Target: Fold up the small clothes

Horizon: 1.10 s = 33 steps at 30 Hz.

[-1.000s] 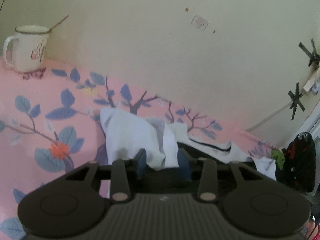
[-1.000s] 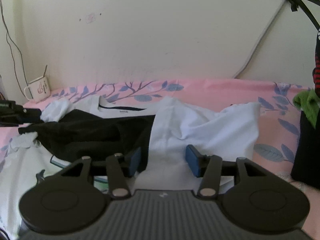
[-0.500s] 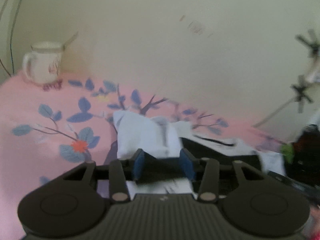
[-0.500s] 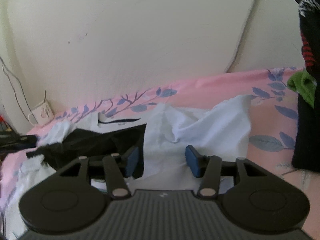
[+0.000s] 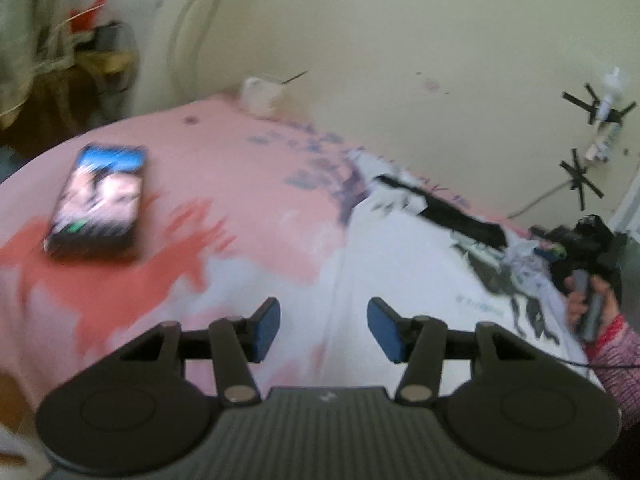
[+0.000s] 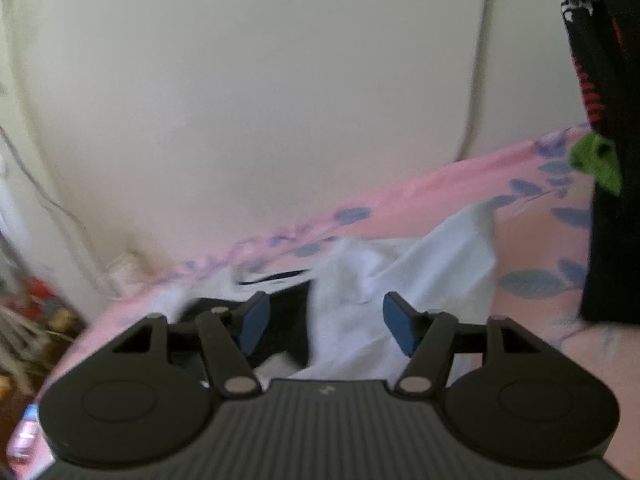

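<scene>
Pink floral bedsheet (image 5: 248, 184) everywhere, and both views are pretty blurry. Left tool (image 5: 323, 328) has just been opening, jaws apart with nothing between them, hovering over a white t-shirt (image 5: 404, 264) spread flat on the bed. Phone (image 5: 98, 196) lies off to its left. Right tool (image 6: 325, 328) has been widening too, nothing pinched; a rumpled white shirt (image 6: 404, 264) and a black garment (image 6: 288, 320) sit just past its tips.
</scene>
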Tool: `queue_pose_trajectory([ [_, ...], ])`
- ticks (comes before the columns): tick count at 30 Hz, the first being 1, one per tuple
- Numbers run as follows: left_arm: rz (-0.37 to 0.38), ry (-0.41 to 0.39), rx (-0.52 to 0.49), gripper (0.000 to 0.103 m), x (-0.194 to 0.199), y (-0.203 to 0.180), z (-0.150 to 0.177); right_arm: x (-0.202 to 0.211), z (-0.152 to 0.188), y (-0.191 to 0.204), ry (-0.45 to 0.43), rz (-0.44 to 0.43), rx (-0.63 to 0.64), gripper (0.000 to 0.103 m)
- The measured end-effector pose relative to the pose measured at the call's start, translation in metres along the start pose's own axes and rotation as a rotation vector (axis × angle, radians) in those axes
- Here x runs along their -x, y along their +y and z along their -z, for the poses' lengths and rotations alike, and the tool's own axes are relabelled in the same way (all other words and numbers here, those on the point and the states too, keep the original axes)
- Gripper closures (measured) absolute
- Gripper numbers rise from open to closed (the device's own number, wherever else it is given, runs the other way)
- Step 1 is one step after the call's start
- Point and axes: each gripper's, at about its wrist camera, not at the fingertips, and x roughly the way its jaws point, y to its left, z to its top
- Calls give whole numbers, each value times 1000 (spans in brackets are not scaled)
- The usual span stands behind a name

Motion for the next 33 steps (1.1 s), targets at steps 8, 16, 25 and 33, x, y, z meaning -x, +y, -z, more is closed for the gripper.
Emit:
queue_pose_trajectory([
  [8,4,70,-39,53,-10,-4,0,88,-8,35,31,-191,86,47],
  [16,21,141,-113,52,-12,-18,18,246,-34,-3,-154,-40,96,47],
  [25,28,161,-138,49,-2,-25,38,300,40,-27,-2,90,60,42],
  [33,37,187,-147,49,-5,-26,48,376,52,-28,-38,254,125,44],
])
